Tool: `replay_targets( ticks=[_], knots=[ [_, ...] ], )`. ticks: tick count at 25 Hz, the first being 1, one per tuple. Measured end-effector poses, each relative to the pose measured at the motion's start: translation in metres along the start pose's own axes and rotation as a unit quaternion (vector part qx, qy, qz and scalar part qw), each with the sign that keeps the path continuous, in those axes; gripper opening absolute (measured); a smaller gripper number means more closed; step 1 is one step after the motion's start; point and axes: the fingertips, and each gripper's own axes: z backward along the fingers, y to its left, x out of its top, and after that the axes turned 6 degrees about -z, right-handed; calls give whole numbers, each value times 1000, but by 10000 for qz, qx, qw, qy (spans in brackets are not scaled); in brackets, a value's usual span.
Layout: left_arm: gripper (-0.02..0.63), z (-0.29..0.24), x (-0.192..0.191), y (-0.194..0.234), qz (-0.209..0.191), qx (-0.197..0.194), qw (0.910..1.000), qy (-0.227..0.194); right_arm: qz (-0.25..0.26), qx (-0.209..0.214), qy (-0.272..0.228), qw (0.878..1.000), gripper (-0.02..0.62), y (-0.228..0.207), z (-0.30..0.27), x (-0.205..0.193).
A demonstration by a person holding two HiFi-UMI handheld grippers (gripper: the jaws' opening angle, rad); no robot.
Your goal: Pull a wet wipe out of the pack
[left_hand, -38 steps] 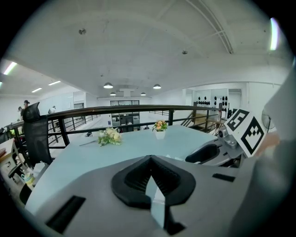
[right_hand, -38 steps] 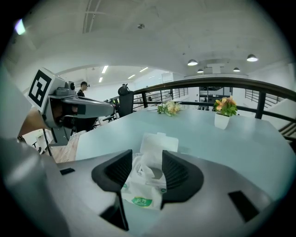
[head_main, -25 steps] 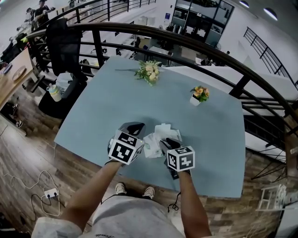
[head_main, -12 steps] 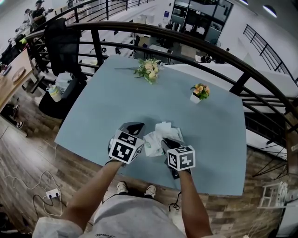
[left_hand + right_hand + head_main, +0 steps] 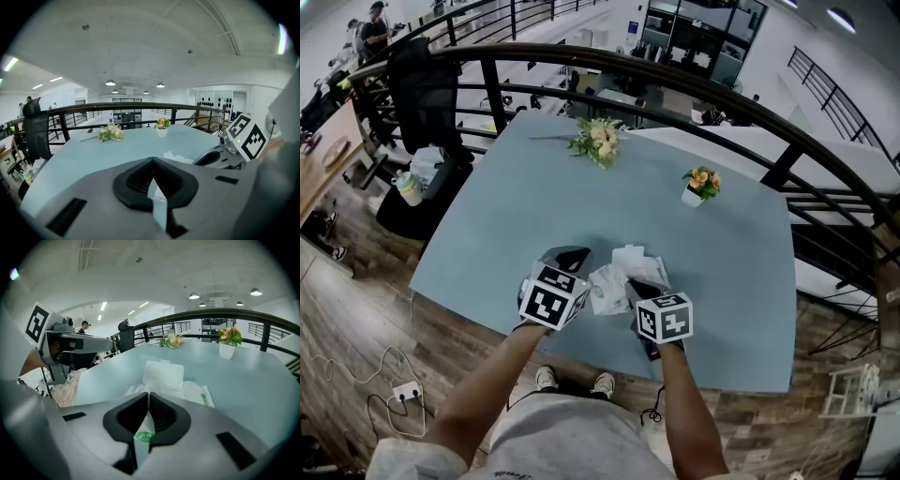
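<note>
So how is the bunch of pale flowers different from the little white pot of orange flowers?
The bunch of pale flowers lies flat on its side; the little white pot of orange flowers stands upright. The bunch is loose and cream; the pot's blooms are orange and planted. Both sit on the light blue table.

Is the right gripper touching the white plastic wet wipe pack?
Touching. In the right gripper view, the right gripper, its jaws having just been closing, pinches the white plastic wet wipe pack by its green-labelled edge.
</note>
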Motion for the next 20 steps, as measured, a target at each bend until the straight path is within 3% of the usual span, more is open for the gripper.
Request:
replay_targets(
  ticks=[20],
  knots=[
    [-5,-2,4,-1,-47,-42,10000,-19,25,-17,-83,10000,12,-2,5,9]
  ],
)
